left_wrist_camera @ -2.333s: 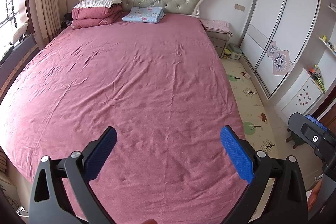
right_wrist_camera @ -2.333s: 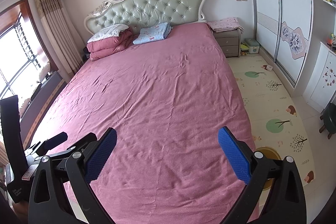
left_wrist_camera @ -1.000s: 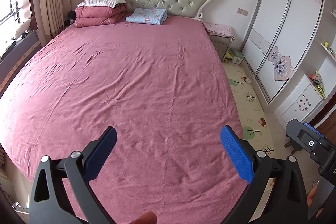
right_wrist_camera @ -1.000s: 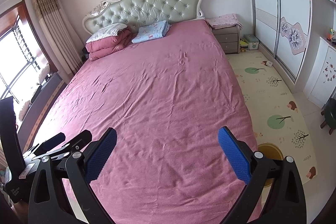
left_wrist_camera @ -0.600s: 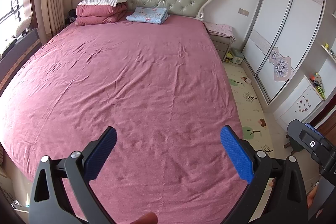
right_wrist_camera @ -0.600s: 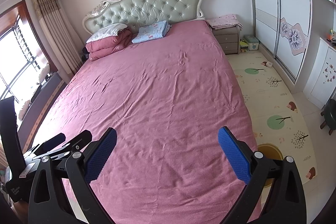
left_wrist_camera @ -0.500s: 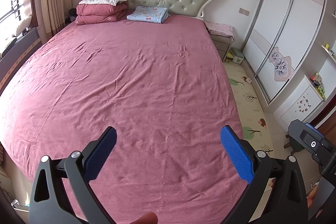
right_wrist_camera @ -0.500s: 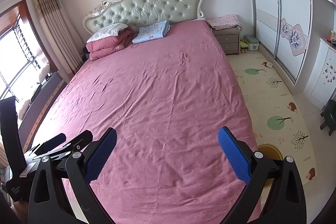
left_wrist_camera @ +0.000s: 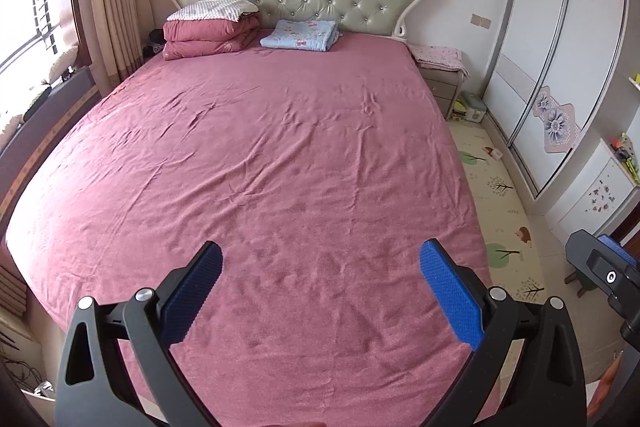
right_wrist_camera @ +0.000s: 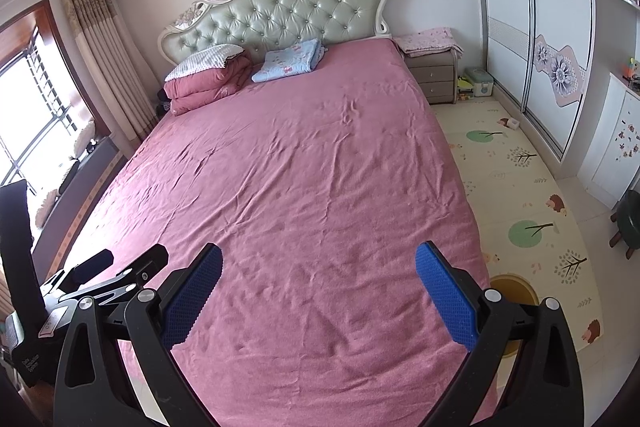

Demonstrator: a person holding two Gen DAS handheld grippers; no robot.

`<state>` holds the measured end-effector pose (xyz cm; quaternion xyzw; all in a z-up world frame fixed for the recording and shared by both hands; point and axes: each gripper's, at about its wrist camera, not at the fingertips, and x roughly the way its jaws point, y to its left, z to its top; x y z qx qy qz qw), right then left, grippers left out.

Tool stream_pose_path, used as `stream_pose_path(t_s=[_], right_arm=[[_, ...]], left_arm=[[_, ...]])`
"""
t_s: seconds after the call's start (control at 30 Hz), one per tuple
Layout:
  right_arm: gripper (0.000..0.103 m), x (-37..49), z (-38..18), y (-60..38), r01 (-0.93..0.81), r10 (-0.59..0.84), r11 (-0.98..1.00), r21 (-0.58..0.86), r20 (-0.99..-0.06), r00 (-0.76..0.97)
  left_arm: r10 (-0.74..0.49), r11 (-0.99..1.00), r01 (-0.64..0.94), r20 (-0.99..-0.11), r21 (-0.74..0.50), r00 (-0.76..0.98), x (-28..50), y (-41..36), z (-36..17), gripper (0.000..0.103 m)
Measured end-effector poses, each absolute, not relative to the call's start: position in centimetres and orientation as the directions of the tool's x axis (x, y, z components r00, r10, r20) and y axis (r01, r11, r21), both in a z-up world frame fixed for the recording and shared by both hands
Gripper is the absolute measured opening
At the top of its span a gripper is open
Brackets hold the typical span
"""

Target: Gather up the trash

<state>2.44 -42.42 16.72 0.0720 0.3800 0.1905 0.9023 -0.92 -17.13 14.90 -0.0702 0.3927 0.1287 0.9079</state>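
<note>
Both claws hang spread and empty over the foot of the bed [left_wrist_camera: 304,163]: left claw [left_wrist_camera: 320,293], right claw [right_wrist_camera: 318,293]. No trash shows ahead of either; best scan the play mat [right_wrist_camera: 516,187] to the right first.

Bright daylight glares from the window [right_wrist_camera: 28,115] — fisheye edges warp.
</note>
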Motion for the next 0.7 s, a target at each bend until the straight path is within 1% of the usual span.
stream_pose_path(t_s=[0.1,0.27,0.47,0.57,0.7], right_arm=[[0.094,2.4,16.5,-42.4,-0.286,0.399,0.917,0.279,-0.661,0.636],[0.094,2.3,16.6,-42.3,-0.293,0.398,0.917,0.270,-0.661,0.636],[0.094,2.3,16.8,-42.4,-0.287,0.395,0.919,0.271,-0.661,0.638],[0.094,2.3,17.0,-42.5,-0.289,0.396,0.918,0.271,-0.661,0.637],[0.094,2.3,17.2,-42.4,-0.297,0.396,0.918,0.264,-0.661,0.637]], left_arm=[[0.094,0.969,-0.231,-0.733,-0.088,0.674,-1.0,-17.3,15.0,0.099],[0.114,0.967,-0.245,-0.731,-0.075,0.672,-1.1,-17.4,14.9,0.099],[0.118,0.959,-0.270,-0.746,-0.086,0.655,-1.2,-16.7,14.7,0.099],[0.085,0.965,-0.238,-0.729,-0.109,0.679,-1.2,-17.0,15.3,0.099],[0.095,0.969,-0.228,-0.708,-0.095,0.699,-1.4,-17.4,15.8,0.099]])
